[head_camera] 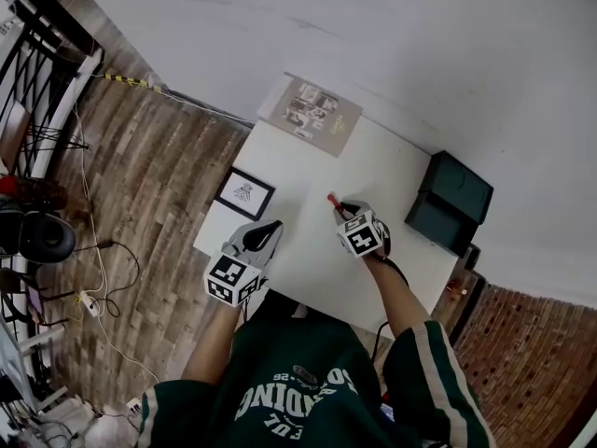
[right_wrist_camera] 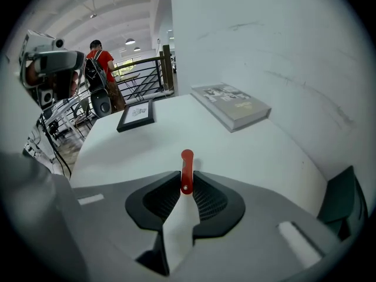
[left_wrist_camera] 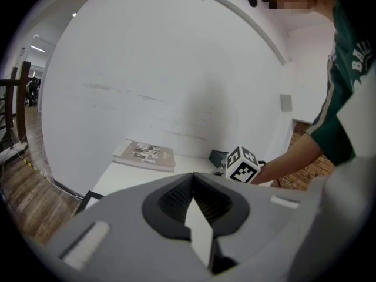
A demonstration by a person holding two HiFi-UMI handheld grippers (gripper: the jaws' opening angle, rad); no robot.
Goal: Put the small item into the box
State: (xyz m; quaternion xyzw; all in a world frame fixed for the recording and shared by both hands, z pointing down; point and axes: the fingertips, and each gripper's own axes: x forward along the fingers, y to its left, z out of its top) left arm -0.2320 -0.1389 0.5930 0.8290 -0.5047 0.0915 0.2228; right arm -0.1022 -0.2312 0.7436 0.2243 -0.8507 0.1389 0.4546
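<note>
Right tongs clamped on the red item; left tongs closed, empty.
Left tongs hang at the near edge of the bench, jaws together on nothing. Right tongs pinch the slim item at one end; the rest sticks out past the tips, over the bench. The dark box stands apart at the right edge.

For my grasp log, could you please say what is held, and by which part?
Right gripper pinches the red item by its near end; left gripper empty.
</note>
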